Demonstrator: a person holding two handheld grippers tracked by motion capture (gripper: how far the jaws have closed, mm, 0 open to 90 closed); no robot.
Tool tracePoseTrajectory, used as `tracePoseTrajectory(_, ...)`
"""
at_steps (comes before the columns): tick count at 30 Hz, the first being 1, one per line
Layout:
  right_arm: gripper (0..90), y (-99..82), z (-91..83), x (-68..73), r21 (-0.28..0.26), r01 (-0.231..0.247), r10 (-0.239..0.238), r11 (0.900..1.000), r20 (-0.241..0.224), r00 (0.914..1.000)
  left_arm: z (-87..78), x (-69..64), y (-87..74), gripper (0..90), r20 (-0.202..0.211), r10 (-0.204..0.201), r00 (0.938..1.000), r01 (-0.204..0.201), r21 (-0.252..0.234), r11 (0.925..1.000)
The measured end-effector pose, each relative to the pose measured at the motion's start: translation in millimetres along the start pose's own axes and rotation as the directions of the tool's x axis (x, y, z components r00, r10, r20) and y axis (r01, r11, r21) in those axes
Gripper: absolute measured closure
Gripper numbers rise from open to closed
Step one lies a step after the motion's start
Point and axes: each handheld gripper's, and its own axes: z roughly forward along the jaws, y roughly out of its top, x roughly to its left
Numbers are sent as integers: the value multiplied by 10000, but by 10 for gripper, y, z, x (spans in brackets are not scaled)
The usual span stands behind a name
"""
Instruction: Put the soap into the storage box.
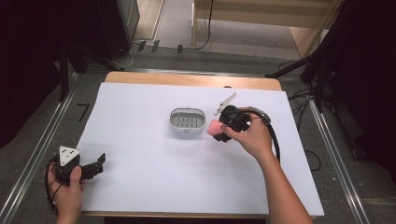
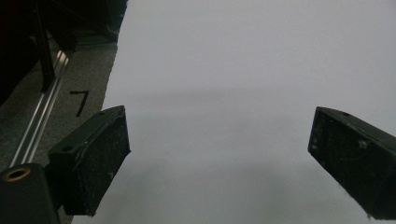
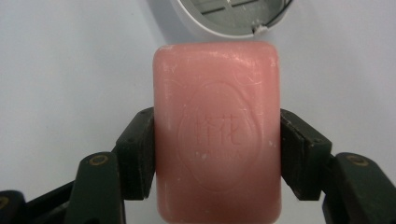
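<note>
Two grippers in play: right gripper (image 3: 217, 154) clamps pink soap bar (image 3: 217, 135) by long sides, just beside white soap dish (image 1: 187, 118). Left gripper (image 2: 219, 154) idle, jaws wide apart, at table edge. Step looks like carry-to-dish (likely); next needs small shift over dish, then release.

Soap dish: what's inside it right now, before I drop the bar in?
The soap dish holds just its slotted drain insert; nothing else lies in it. The pink soap bar is gripped by the right gripper beside the dish. What lies below the insert is hidden.
</note>
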Motion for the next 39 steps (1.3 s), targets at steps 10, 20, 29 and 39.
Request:
tracePoseTrajectory(10,387,216,28,-13,-172,807,-808,9966,-52,9967,7,0,1,59,21,-7,10000,7,19,10000)
tracePoseTrajectory(20,387,429,111,-13,-153,1394,-1395,9901,-80,9902,7,2,1,59,67,-6,10000,6,19,10000)
tracePoseTrajectory(29,387,583,182,-19,-113,1723,-1725,9850,-169,9849,9,9,3,59,100,-46,9999,46,52,10000)
tracePoseTrajectory(39,386,720,219,-46,-114,1851,-1853,9827,-220,9824,9,11,3,59,135,-45,9999,44,55,10000)
